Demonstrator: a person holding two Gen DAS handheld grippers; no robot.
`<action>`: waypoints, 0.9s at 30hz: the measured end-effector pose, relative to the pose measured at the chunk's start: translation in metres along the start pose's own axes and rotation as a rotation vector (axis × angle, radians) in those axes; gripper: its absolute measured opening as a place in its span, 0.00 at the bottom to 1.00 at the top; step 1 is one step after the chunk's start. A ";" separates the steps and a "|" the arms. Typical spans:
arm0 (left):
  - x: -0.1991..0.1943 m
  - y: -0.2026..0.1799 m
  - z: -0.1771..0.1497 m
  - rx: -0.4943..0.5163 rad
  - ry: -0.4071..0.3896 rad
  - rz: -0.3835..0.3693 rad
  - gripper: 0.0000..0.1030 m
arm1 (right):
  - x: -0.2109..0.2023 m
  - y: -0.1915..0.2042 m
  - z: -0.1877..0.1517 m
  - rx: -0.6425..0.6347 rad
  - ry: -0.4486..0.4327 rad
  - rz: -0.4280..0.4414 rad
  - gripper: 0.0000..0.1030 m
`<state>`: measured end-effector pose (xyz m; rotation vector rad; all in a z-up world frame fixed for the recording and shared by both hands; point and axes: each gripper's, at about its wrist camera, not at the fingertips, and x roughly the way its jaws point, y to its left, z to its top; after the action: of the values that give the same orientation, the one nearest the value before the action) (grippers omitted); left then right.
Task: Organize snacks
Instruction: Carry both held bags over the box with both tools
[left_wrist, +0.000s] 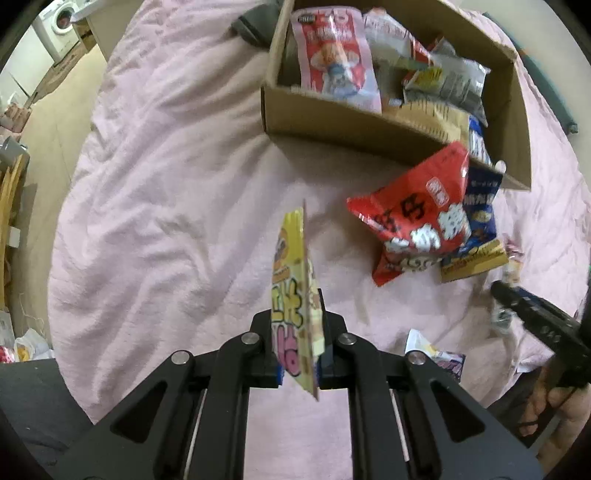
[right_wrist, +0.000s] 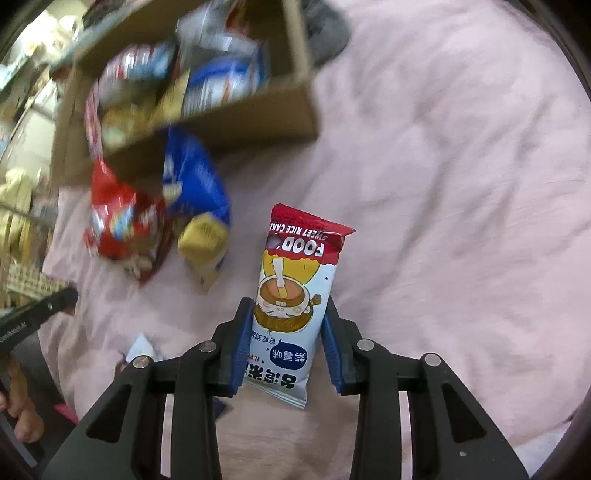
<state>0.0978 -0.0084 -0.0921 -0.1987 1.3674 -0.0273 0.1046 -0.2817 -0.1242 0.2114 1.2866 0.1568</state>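
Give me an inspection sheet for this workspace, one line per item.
Surface: pink bedspread, wrinkled.
Job's things: cardboard box stuffed with snack packs; red bag and blue bag lying just outside it.
Clutter: small wrapper on the bedspread.
Grippers: left gripper shut on yellow packet, held edge-up; right gripper astride rice cake packet, blue pads at its sides.
Cables: nothing seen.
Surroundings: washing machine at the far left; grey cloth behind the box.
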 end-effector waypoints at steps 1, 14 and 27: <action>-0.005 -0.001 0.000 -0.003 -0.011 -0.003 0.08 | -0.010 -0.002 0.001 0.010 -0.036 0.008 0.36; -0.057 -0.023 0.069 0.074 -0.170 0.001 0.08 | -0.082 0.023 0.057 -0.046 -0.263 0.170 0.36; -0.051 -0.072 0.147 0.141 -0.308 -0.008 0.08 | -0.059 0.051 0.135 -0.120 -0.319 0.133 0.36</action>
<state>0.2379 -0.0542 -0.0039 -0.0854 1.0535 -0.0960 0.2183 -0.2548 -0.0209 0.2096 0.9431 0.3011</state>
